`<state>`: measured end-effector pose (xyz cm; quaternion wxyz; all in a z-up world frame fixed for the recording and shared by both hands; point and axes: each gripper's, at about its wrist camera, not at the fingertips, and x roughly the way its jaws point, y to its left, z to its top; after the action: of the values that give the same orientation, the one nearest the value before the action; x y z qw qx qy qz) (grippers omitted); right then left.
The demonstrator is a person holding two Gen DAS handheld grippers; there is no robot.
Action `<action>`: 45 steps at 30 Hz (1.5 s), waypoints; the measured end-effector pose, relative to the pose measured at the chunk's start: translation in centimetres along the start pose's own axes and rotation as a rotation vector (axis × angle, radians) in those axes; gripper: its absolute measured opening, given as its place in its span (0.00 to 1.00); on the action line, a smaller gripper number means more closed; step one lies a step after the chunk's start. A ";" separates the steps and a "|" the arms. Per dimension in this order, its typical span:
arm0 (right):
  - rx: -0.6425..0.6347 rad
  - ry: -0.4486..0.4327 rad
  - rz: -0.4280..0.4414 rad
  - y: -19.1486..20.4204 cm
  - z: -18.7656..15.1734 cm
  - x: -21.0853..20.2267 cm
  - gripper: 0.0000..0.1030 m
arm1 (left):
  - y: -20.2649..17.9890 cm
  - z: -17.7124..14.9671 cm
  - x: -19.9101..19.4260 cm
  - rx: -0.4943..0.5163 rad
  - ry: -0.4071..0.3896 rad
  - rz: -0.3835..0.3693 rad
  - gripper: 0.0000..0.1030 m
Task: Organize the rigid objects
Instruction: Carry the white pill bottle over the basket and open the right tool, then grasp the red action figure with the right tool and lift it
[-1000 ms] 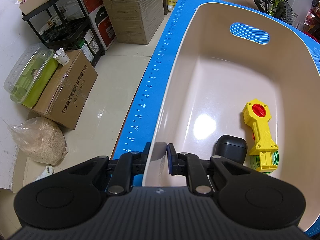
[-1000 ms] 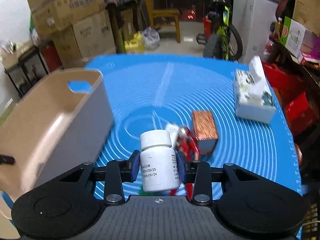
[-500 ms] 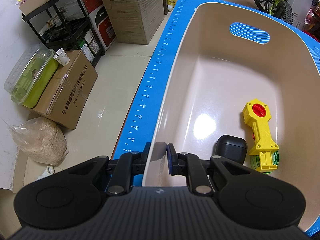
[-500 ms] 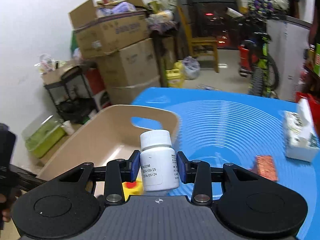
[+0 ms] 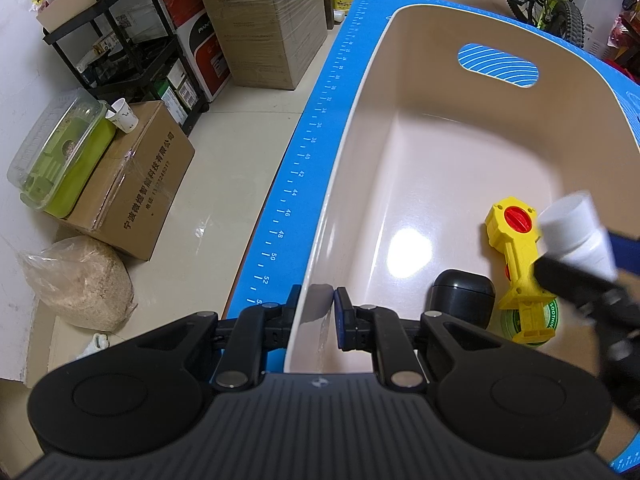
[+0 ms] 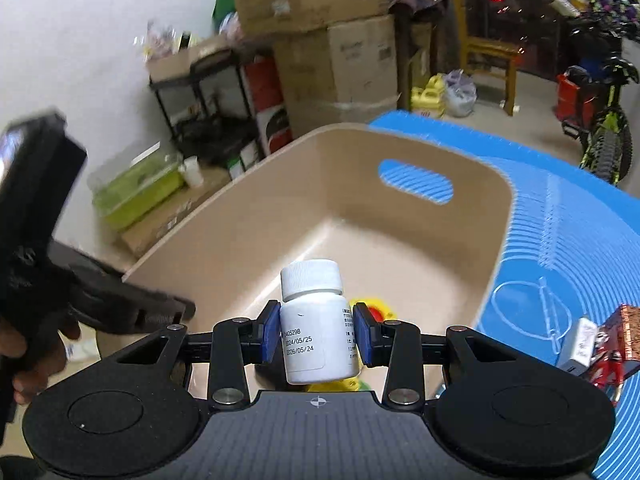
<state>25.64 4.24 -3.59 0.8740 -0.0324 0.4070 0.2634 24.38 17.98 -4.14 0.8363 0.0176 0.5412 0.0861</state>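
Note:
My left gripper (image 5: 317,312) is shut on the near rim of the beige bin (image 5: 340,184), which stands on the blue mat. Inside the bin lie a yellow toy with a red knob (image 5: 516,264), a black case (image 5: 460,294) and a green tape roll (image 5: 548,326). My right gripper (image 6: 316,336) is shut on a white pill bottle (image 6: 314,328) and holds it upright above the bin (image 6: 400,240), over the yellow toy (image 6: 372,308). The bottle also shows at the right in the left wrist view (image 5: 576,232).
On the mat right of the bin lie a brown patterned box (image 6: 626,332) and a small white box (image 6: 580,344). Off the table's left edge are cardboard boxes (image 5: 132,184), a black shelf cart (image 5: 120,56), a green lidded container (image 5: 60,152) and a sack (image 5: 80,280).
My right gripper has carried the pill bottle left from above the mat to above the bin's inside. My left gripper has stayed clamped on the bin's rim.

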 end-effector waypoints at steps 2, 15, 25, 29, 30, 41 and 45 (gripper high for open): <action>-0.022 0.045 -0.008 0.8 -0.4 0.8 0.45 | -0.1 0.0 0.0 0.003 -0.002 0.000 0.17; -0.044 0.110 0.018 1.2 -1.3 1.2 0.55 | 0.0 -0.1 -0.1 0.004 -0.003 -0.003 0.17; 0.034 -0.020 -0.003 -1.1 -0.1 -3.7 0.62 | 0.0 0.0 -0.1 0.003 -0.002 -0.004 0.17; 0.088 -0.094 -0.044 -3.9 0.1 -6.7 0.63 | 0.0 0.0 -0.1 0.002 -0.002 -0.004 0.17; 0.101 -0.107 -0.057 -4.6 0.1 -7.3 0.63 | 0.0 0.0 -0.1 0.002 -0.001 -0.004 0.17; 0.235 -0.090 -0.271 -13.8 -3.4 -9.0 0.64 | 0.1 -0.1 0.0 -0.001 0.000 -0.003 0.17; 0.287 -0.036 -0.329 -16.4 -5.0 -7.8 0.64 | 0.1 -0.1 0.1 -0.002 0.000 -0.003 0.17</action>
<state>26.08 -14.61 -3.84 0.9080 0.0308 0.4139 0.0571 24.37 18.13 -4.27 0.8364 0.0158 0.5411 0.0855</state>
